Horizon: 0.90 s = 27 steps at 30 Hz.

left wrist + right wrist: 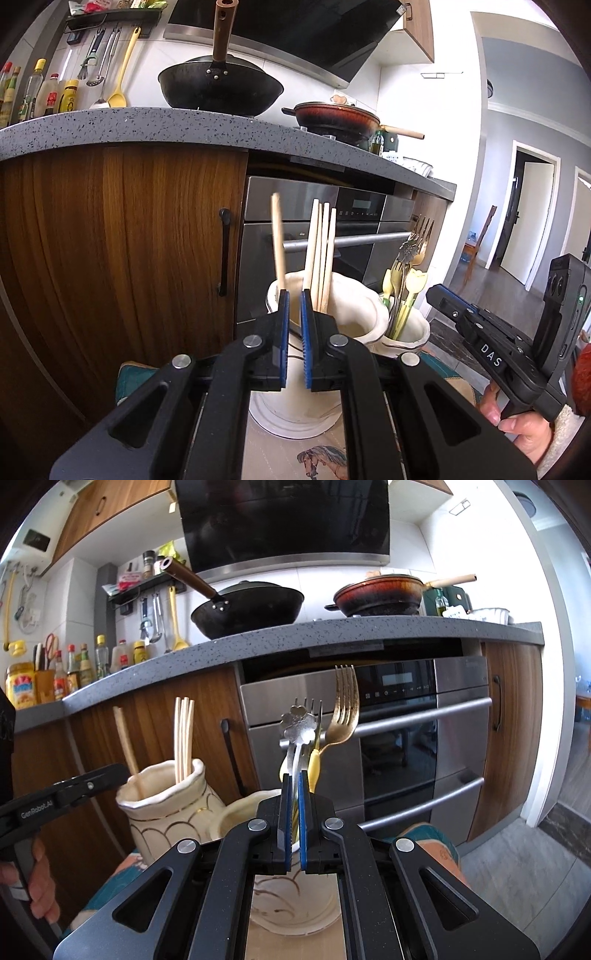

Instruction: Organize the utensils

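Note:
Two cream ceramic holders stand side by side. The left holder [347,306] [166,805] holds several wooden chopsticks [321,251] [183,731]. One more chopstick [277,243] [125,738] stands blurred at its left rim. My left gripper [293,295] hovers over this holder's near rim, jaws slightly apart with nothing between them. The right holder [410,332] [240,812] holds forks and spoons [410,258], among them a gold fork [345,709]. My right gripper [294,779] is nearly closed around a silver flower-handled utensil [297,723] that stands in the right holder.
A wooden cabinet [122,236] and a steel oven [399,731] stand just behind the holders. A grey counter [258,638] above carries a black wok [251,605] and a red pan [380,594]. Both holders rest on a patterned mat [325,458].

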Each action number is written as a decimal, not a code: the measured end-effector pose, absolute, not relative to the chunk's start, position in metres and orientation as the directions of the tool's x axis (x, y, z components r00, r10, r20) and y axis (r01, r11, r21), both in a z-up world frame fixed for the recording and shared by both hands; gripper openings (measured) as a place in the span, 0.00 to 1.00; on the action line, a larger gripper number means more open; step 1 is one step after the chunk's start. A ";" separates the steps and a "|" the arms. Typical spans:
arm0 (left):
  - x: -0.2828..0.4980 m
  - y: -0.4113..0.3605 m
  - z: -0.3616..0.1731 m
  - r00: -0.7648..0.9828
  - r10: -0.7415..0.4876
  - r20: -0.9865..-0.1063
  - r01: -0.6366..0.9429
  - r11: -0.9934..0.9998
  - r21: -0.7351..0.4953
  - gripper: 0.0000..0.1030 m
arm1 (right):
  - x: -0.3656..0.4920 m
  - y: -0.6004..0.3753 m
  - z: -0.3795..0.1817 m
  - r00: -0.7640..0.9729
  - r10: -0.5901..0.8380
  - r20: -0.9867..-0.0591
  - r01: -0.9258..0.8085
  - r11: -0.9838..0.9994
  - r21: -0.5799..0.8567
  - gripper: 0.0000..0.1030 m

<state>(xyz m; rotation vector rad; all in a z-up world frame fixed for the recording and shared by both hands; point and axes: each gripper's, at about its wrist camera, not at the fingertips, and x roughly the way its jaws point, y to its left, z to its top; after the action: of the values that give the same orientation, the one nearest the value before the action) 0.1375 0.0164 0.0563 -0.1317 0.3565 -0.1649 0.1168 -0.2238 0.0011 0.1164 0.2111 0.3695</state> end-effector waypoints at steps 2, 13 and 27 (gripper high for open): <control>0.136 0.015 0.059 0.924 -0.181 -0.338 0.137 0.979 -0.151 0.11 | 0.113 -0.226 0.001 0.911 0.371 -0.181 -0.346 0.925 0.155 0.04; 0.086 0.009 0.044 0.914 -0.138 -0.382 0.112 0.990 -0.090 0.22 | 0.067 -0.236 -0.014 0.897 0.354 -0.265 -0.338 0.935 0.105 0.04; 0.024 0.001 0.009 0.949 -0.053 -0.311 0.043 0.998 -0.039 0.91 | 0.015 -0.226 -0.023 0.920 0.343 -0.189 -0.350 0.937 -0.007 0.84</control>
<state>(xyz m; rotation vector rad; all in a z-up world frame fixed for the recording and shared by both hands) 0.0239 0.0005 0.0087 -0.0317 0.3169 -0.0489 0.0146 -0.2258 -0.0228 -0.0409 0.1868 0.3559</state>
